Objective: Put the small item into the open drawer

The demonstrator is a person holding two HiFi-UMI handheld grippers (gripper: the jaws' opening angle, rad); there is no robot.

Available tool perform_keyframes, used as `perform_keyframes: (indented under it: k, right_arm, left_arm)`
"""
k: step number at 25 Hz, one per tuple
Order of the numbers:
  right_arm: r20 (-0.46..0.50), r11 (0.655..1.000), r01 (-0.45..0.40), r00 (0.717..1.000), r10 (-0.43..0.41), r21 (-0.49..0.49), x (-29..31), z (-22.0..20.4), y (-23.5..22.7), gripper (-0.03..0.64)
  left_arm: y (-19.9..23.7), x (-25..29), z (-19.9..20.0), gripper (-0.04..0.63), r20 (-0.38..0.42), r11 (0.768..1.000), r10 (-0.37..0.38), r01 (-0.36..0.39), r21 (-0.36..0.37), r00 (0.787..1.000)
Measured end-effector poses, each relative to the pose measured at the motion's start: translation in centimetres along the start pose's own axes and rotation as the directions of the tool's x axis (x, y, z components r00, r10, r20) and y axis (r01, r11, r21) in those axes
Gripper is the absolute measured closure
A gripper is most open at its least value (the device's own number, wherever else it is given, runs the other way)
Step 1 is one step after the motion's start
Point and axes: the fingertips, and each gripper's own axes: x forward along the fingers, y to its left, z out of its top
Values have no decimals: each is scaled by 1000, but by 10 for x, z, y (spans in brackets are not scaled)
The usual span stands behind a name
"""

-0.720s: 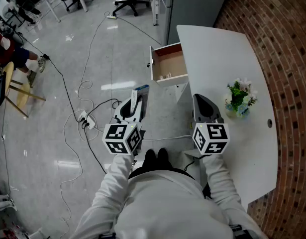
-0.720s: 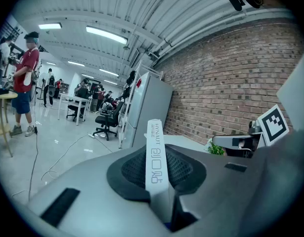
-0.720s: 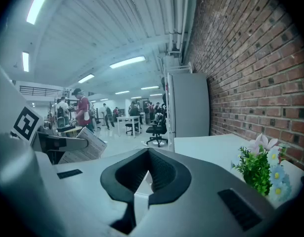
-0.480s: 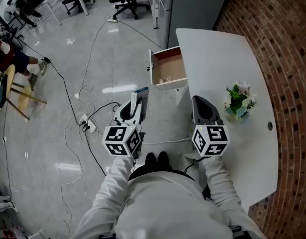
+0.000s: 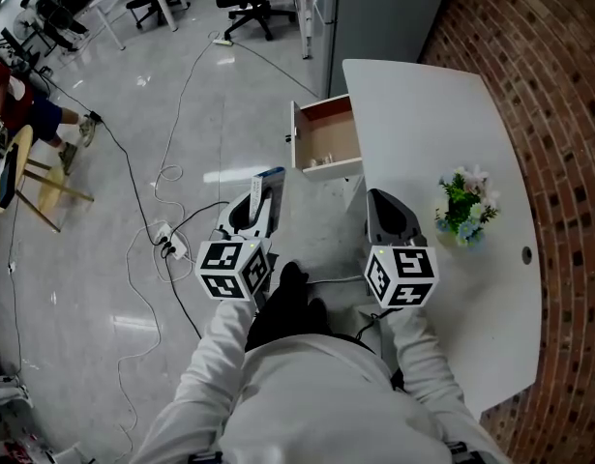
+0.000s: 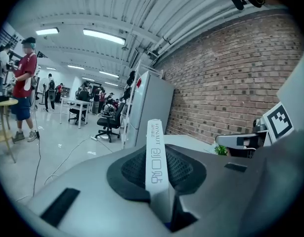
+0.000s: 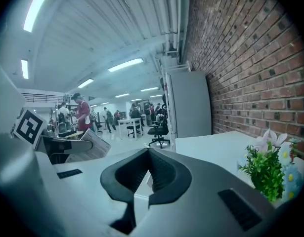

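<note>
Pinching a thin white flat packet with blue edge and grey print [image 5: 269, 183], the left claw [image 5: 257, 201] grips it on edge, long axis running forward out past the jaw tips. In the left gripper view the packet [image 6: 155, 154] stands upright, squeezed between the dark pads of the left claw [image 6: 158, 168]. The open wooden drawer with white front [image 5: 325, 169] juts sideways from the white curved surface [image 5: 423, 114], ahead and to the right of the packet, near but apart. A few small pale bits lie inside. The right claw [image 5: 382, 208] is pressed together on nothing, tips meeting [image 7: 148, 150], beside the drawer's other side. The likely next move is forward and rightward, then down.
</note>
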Motion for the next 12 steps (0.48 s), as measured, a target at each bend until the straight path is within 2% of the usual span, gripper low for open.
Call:
perform_keyframes:
  k: [7, 12]
  right_arm:
    - [-36, 1000, 9, 999, -8, 24, 46, -1, -15, 589]
    - [-51, 1000, 18, 999, -17, 19, 100, 9, -18, 589]
  left_arm:
    - [24, 48, 0, 522, -23, 1000, -10, 9, -14, 1000]
    - [59, 91, 11, 522, -31, 1000, -14, 13, -25, 999]
